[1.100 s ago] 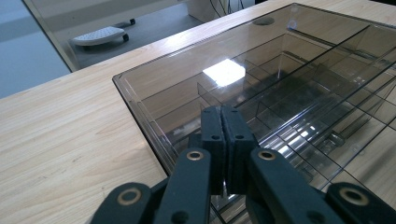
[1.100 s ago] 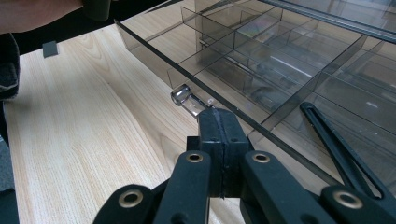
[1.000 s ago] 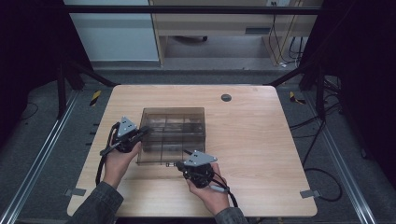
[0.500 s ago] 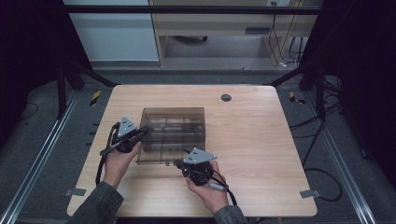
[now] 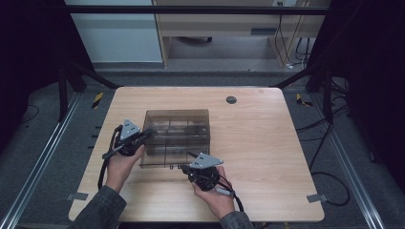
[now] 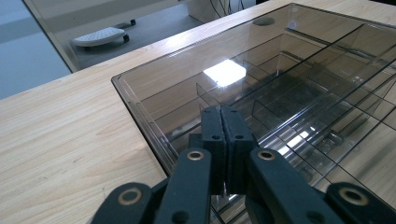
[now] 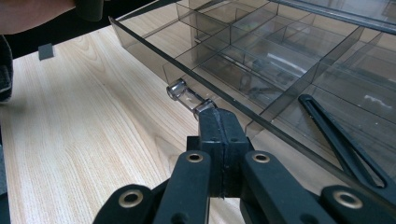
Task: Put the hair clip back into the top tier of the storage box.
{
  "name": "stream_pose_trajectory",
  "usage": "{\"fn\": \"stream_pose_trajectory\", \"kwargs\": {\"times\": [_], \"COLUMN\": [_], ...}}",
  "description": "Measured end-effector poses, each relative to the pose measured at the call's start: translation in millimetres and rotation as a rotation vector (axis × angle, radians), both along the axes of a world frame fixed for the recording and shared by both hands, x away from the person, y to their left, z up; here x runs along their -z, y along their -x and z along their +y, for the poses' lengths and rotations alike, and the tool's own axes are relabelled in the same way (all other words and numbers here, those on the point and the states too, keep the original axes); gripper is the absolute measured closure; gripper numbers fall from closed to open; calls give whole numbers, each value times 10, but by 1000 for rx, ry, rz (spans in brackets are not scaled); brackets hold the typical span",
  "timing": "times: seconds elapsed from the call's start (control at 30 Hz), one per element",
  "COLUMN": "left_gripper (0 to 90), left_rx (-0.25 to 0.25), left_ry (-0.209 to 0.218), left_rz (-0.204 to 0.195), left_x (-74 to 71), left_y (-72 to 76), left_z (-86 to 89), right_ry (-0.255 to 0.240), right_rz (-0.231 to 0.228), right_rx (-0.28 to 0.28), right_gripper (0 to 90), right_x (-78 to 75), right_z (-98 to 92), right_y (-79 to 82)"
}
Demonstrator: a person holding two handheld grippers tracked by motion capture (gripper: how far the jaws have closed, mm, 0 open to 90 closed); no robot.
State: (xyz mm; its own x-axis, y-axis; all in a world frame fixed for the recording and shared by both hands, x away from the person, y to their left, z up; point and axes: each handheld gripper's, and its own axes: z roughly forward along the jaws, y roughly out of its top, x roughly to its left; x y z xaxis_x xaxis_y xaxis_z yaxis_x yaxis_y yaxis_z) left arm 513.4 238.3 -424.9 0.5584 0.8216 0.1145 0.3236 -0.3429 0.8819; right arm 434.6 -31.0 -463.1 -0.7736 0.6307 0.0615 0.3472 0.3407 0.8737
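A smoky clear plastic organiser box [image 5: 176, 125] lies on the wooden table [image 5: 272, 143], and its top [image 6: 261, 60] shows dividers beneath. My left gripper [image 5: 147, 134] is shut, its tips [image 6: 223, 114] resting on the box top near the left front corner. The divided drawer [image 7: 261, 60] stands partly out at the box's near side. My right gripper [image 5: 184, 167] is shut at the right end of the clear drawer handle [image 7: 186, 96], with its tips [image 7: 219, 122] touching it. A long black item [image 7: 338, 142] lies in one drawer compartment.
A round dark grommet [image 5: 231, 99] sits in the table's far edge area. Bare wood stretches to the right of the box [image 5: 286, 157] and in front of the drawer [image 7: 93, 140]. Beyond the table are cabinets and cables on the floor.
The right hand has shifted only slightly at the drawer front. The left gripper and the box have stayed in place.
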Motion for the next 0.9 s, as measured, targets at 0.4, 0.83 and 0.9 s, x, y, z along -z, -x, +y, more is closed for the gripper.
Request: {"fn": "stream_pose_trajectory", "kwargs": {"times": [0.4,0.83,0.9], "left_gripper": [882,881,881], "left_rx": [3,1,2], "left_ry": [-3,0,-1], "left_rz": [-2,-1,-1], "left_x": [1,2,2], "left_y": [-1,-2,-2], "left_z": [-8,-8,-8], "right_ry": [-12,-22,-23], "right_rz": [2,7,8], "right_rx": [-2,5,7], "right_gripper": [900,900,900], "right_x": [-12,-17,-18], "right_z": [30,25,26], "right_y": [-25,-60,-66]}}
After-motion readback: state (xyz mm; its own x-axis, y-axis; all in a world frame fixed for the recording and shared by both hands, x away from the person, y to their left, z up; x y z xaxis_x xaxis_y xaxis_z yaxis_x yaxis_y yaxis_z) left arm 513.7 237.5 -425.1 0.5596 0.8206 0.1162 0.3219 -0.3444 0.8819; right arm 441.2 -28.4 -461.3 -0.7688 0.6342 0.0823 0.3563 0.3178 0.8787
